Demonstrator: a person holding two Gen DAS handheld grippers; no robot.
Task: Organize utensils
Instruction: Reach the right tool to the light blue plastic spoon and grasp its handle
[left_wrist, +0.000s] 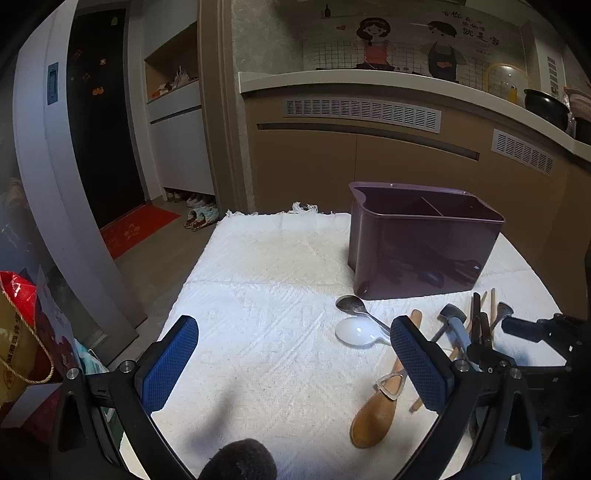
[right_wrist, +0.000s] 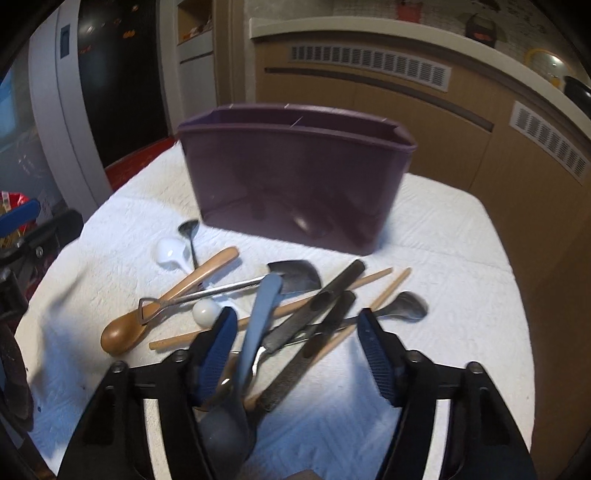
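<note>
We hold the left tool above a bare stretch of the white cloth that covers the bench; its blue pads stand wide apart with nothing between them, so it is released. The purple utensil holder stands upright at the far side of the cloth, a divider showing inside it; we see nothing inside it from here.

The utensils lie in a loose heap in front of the holder; a metal spoon and a white plastic spoon lie just beside each other near its base, and a wooden spoon lies closer to us with a small metal spatula's looped handle across it.

Our right tool points down over the heap; its pads stand partly apart and press on nothing, so it too is released. A grey-blue handled utensil lies just beside its left pad; black files, wooden chopsticks and another metal spoon lie crossed between and ahead of its pads.
</note>
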